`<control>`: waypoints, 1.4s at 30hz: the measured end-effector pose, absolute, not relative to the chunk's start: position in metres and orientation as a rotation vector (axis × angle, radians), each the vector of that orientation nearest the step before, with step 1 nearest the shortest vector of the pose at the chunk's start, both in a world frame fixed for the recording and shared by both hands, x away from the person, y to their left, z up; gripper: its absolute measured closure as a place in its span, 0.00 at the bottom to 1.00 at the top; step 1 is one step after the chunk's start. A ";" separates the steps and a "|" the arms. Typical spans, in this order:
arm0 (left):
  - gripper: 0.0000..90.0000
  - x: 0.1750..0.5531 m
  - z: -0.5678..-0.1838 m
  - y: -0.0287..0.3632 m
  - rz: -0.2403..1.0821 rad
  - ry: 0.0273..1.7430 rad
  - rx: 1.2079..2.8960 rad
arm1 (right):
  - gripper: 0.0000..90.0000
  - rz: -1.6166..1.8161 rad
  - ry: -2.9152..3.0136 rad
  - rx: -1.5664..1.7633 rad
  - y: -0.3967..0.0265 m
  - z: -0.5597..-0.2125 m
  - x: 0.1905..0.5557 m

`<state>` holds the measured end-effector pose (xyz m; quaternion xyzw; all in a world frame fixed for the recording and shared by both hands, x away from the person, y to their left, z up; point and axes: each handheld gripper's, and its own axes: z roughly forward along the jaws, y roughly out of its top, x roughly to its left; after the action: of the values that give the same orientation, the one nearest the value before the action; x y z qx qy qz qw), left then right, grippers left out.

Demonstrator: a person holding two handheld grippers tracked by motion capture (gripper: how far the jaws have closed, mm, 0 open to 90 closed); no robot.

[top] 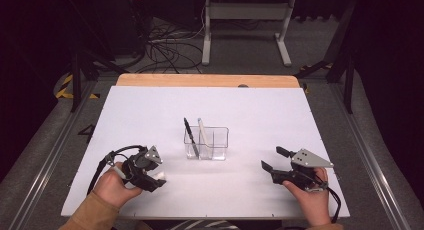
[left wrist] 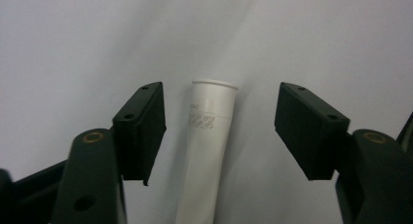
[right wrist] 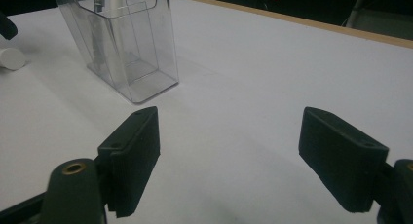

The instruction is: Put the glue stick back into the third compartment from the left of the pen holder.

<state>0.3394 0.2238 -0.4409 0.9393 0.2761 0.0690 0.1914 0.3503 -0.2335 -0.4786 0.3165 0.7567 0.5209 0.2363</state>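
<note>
The white pen [left wrist: 207, 156] is being lined up for a pick: it is lying flat on the table [top: 280, 115] near the left corner, between the spread fingers [left wrist: 141, 129] of the left gripper [top: 150, 177], with gaps on both sides. Its long axis is running straight away along the fingers, flat end [left wrist: 215, 84] pointing far. Next, by judgement, a squeeze across the barrel is being called for. The right gripper [top: 272, 157] is being held spread over bare table, right of the clear holder [top: 220, 140].

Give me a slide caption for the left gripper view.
Left gripper open astride a white pen lying on the white table, pads not touching.
</note>
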 end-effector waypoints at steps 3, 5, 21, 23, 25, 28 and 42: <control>0.48 0.341 -0.443 0.223 0.198 0.772 2.659 | 0.26 1.426 2.079 0.866 -0.233 -0.479 0.350; 0.52 0.341 -0.445 0.222 0.194 0.777 2.672 | 0.26 1.427 2.080 0.865 -0.233 -0.479 0.350; 0.72 0.343 -0.454 0.217 0.219 0.780 2.763 | 0.26 1.423 2.085 0.864 -0.233 -0.479 0.350; 0.73 0.343 -0.455 0.217 0.218 0.772 2.772 | 0.26 1.422 2.086 0.864 -0.233 -0.479 0.350; 0.74 0.344 -0.455 0.217 0.217 0.766 2.775 | 0.26 1.421 2.087 0.864 -0.233 -0.479 0.350; 0.74 0.344 -0.456 0.216 0.214 0.772 2.781 | 0.26 1.422 2.088 0.863 -0.233 -0.480 0.350; 0.75 0.340 -0.453 0.213 0.260 0.726 2.798 | 0.26 1.422 2.086 0.861 -0.233 -0.479 0.350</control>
<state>0.3398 0.2129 -0.4529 0.9572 0.2484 0.0888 0.1193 0.3503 -0.2331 -0.4793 0.3137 0.7601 0.5183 0.2349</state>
